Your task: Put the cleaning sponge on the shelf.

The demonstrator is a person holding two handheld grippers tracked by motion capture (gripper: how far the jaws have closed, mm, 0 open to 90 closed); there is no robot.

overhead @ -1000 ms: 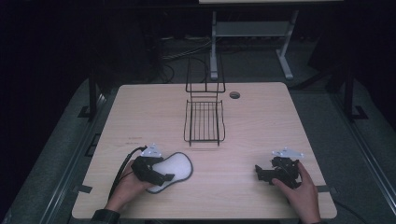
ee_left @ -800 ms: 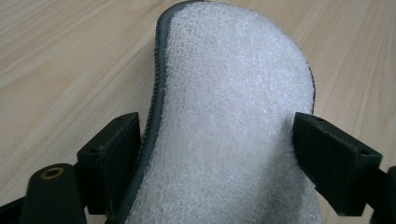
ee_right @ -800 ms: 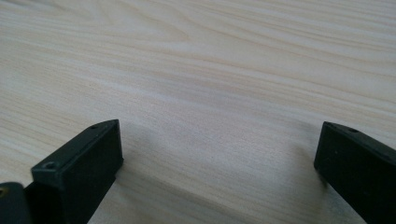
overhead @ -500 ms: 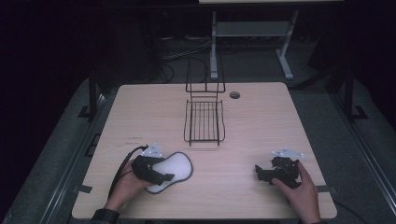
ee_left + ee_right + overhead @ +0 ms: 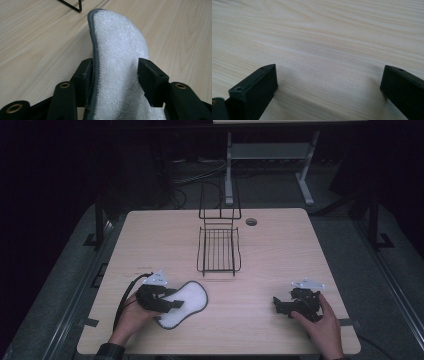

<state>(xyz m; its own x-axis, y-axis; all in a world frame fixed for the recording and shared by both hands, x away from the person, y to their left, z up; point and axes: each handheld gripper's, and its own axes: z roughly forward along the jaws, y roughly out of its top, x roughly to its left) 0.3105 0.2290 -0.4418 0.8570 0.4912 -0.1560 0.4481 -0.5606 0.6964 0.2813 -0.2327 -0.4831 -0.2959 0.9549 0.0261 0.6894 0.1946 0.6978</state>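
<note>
A: Where was the insole [image 5: 182, 304] rel. to the tongs?

B: Lower left of the frame in the high view, flat-ish on the table [image 5: 270, 255]. Left tongs [image 5: 169, 303] had it already: in the left gripper view the white fleecy insole [image 5: 120, 65] ran up between the two black jaws, grey stitched edge against the one at frame left, the other jaw set at its opp. side. I'd call that held, jaws narrow round its heel end.

A: Long axis?

B: From lower left up toward upper right, i.e. out of the left tongs and away from the hand, toe end pointing roughly at the wire rack [image 5: 218, 251] in the middle of the frame. Rack's corner showed at the top of the left gripper view too [image 5: 71, 6], beyond the toe.

A: And the right tongs?

B: Right tongs [image 5: 280, 306] sat lower right in the high view, well apart from the insole. Right gripper view: jaws wide, nothing but bare wood btwn them [image 5: 329, 62]. Idle, I'd say.

A: So which hand's nearer?

B: Left, no contest. If the insole was meant for the rack, the move prob. turned on that one line: rack lay ahead of and up-right from the left tongs, about along the insole's own axis. So a lift and a fwd carry, little turning needed. That's my guess only.

A: Further back?

B: A round hole in the table [image 5: 251, 222] right of the rack's upright part, then dark floor.
</note>
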